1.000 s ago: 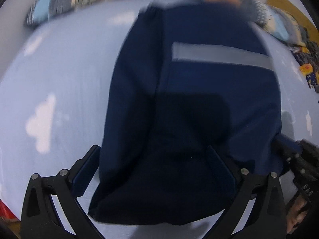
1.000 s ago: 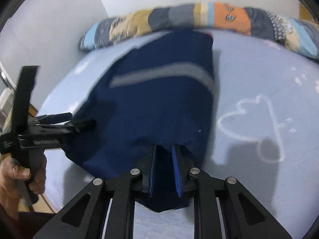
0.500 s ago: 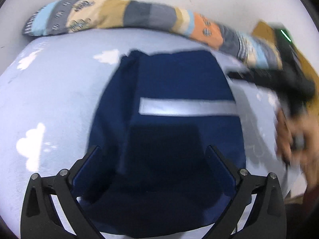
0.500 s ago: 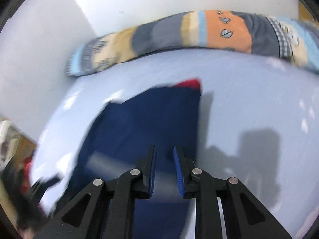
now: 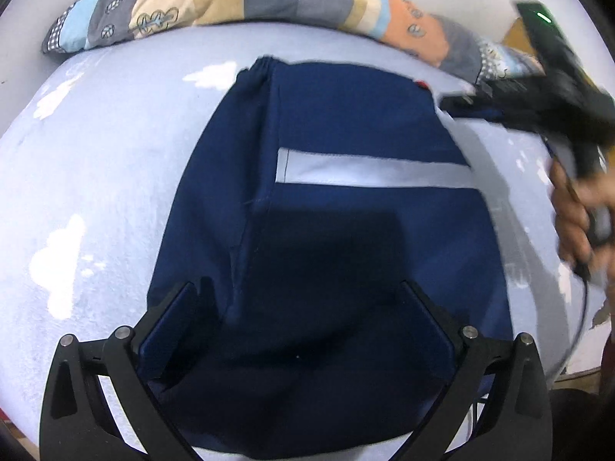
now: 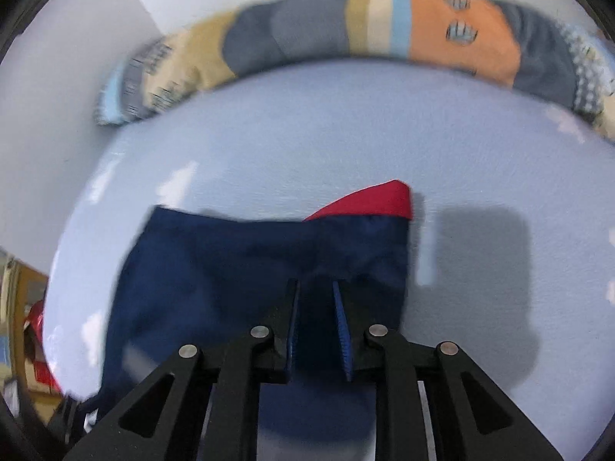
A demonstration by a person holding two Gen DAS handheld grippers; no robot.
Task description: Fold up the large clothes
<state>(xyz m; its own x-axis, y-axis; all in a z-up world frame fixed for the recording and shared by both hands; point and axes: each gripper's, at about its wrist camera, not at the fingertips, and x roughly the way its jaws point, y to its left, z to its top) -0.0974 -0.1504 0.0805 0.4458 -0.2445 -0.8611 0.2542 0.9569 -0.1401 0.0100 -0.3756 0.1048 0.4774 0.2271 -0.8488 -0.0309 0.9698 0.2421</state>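
A folded navy garment (image 5: 346,230) with a light grey stripe (image 5: 376,171) lies flat on the pale blue bed (image 5: 96,192). My left gripper (image 5: 303,307) is open, its fingers spread wide over the garment's near end. My right gripper (image 6: 315,299) hovers over the garment's far end (image 6: 250,265), where a red inner patch (image 6: 369,201) shows. Its fingers stand narrowly apart with nothing clamped between them. In the left wrist view the right gripper (image 5: 453,101) reaches in at the garment's far right corner, blurred, held by a hand (image 5: 580,211).
A long patchwork bolster (image 5: 246,0) lies along the bed's far edge against a white wall, also in the right wrist view (image 6: 346,38). White cloud prints dot the sheet (image 6: 499,153). The bed's left edge drops to a wooden floor (image 6: 23,296) with red items.
My right gripper let go of the garment's near edge and moved up to the far end. The garment settled flat. The left gripper pulled back slightly, still open.
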